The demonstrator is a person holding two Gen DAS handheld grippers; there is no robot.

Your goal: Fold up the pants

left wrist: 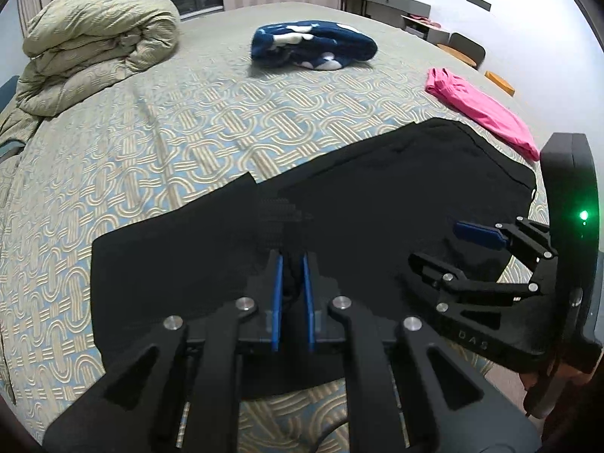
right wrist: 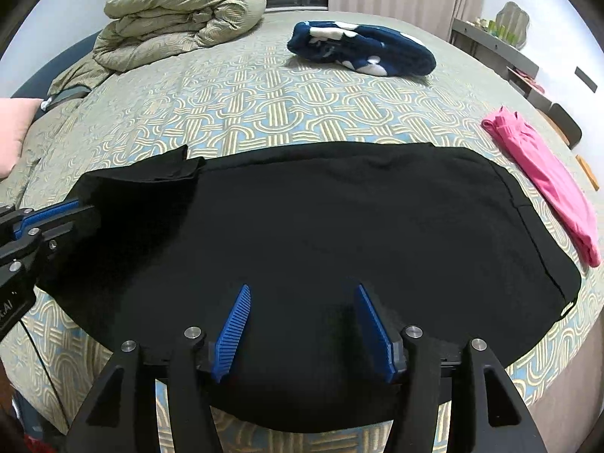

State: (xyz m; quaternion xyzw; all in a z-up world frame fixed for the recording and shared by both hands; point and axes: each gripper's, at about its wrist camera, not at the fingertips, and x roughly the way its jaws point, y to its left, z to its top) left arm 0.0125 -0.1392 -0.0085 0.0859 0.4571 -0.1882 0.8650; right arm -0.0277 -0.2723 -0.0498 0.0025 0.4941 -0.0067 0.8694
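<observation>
The black pants (right wrist: 321, 226) lay spread across the near edge of the bed (right wrist: 264, 113), waistband toward the right and the leg ends toward the left. The left gripper (left wrist: 290, 264) was clenched on a fold of the black cloth near the leg ends, its blue pads nearly together with fabric bunched between them and that end lifted off the bedspread. The right gripper (right wrist: 302, 321) was released, its jaws standing apart over the middle of the pants with nothing pinched between the pads. The main risk seemed to be the one-handed hold: with only the left side gripped, carrying the leg end over could drag the whole garment sideways or leave the fold crooked, and the thin pinch could slip out of the pads. The near hem also sat close to the bed's edge, so a tug toward the person might pull it over. The bedspread carried a looping blue-and-tan pattern. Further back sat a rolled olive duvet (left wrist: 98, 45) and a crumpled navy-and-white garment (left wrist: 313, 45); a pink garment (right wrist: 547, 185) lay just beside the waistband. Curtains, a dark window and a shelf unit stood behind.
</observation>
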